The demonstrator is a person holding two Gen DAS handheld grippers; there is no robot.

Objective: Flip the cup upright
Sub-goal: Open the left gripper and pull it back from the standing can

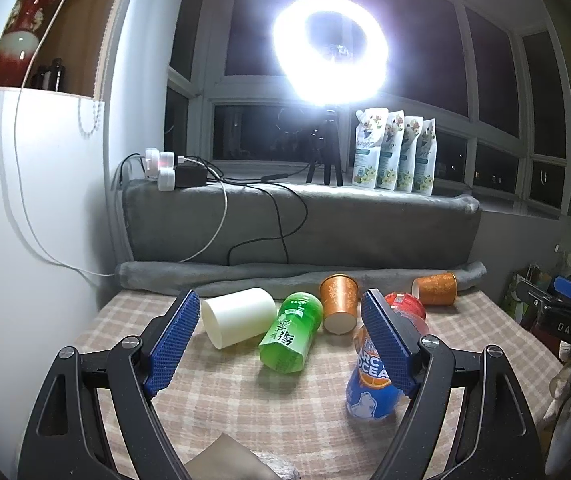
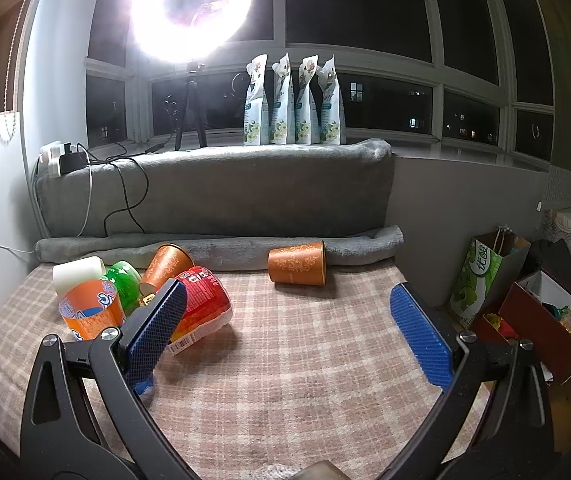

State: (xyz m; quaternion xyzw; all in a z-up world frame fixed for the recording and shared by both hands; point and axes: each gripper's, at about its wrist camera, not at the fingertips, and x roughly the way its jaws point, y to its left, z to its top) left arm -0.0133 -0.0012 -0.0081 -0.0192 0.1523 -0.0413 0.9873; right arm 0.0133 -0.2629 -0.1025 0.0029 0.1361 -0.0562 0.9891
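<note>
Both grippers, left and right, level above table, fingers apart, empty.

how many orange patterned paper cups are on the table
2: one orange cup lies on its side alone by the grey roll; the other leans in the cluster behind the red cup. More could be hidden.

"OCEA" on blue-orange cup, "DAS" on black device

Six cups lie tipped over on the checked tablecloth: white, green, two orange, red, blue-orange.
</note>
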